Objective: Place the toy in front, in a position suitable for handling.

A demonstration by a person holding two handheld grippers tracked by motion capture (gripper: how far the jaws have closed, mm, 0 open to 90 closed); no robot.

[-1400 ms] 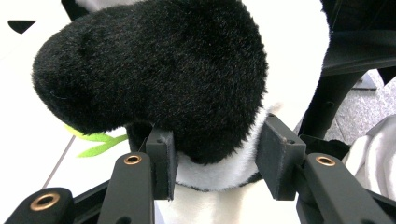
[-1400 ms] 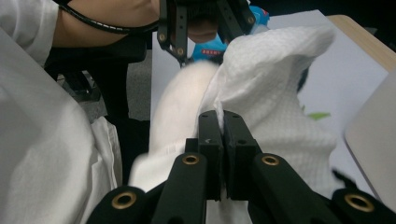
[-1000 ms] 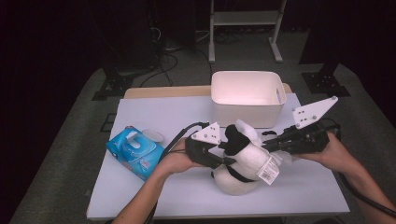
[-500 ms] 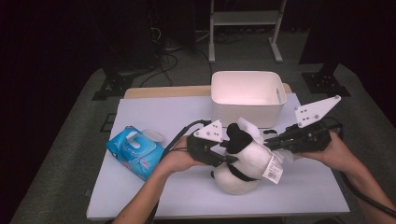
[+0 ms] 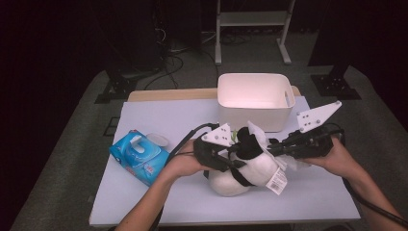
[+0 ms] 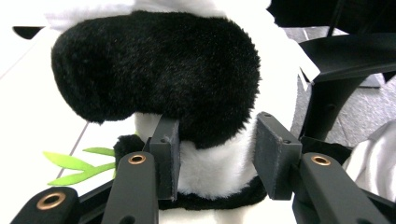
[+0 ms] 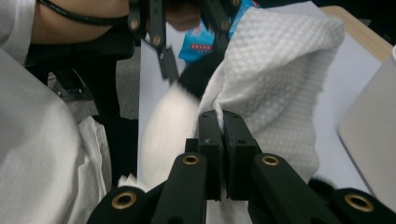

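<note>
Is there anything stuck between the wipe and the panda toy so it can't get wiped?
Nothing visible is in the way. The right gripper pinches the white wipe, which lies right against the panda toy. The left gripper has its jaws on either side of the toy's body, below the black arm.

We can't see the panda toy [image 5: 243, 166] head: the left tool [image 5: 236, 153] and wipe [image 5: 263, 139] cover it at 12 o'clock. Tag [image 5: 276, 181] print too small. Right tool [image 7: 223, 140] pads hide the wipe's pinched edge.
</note>
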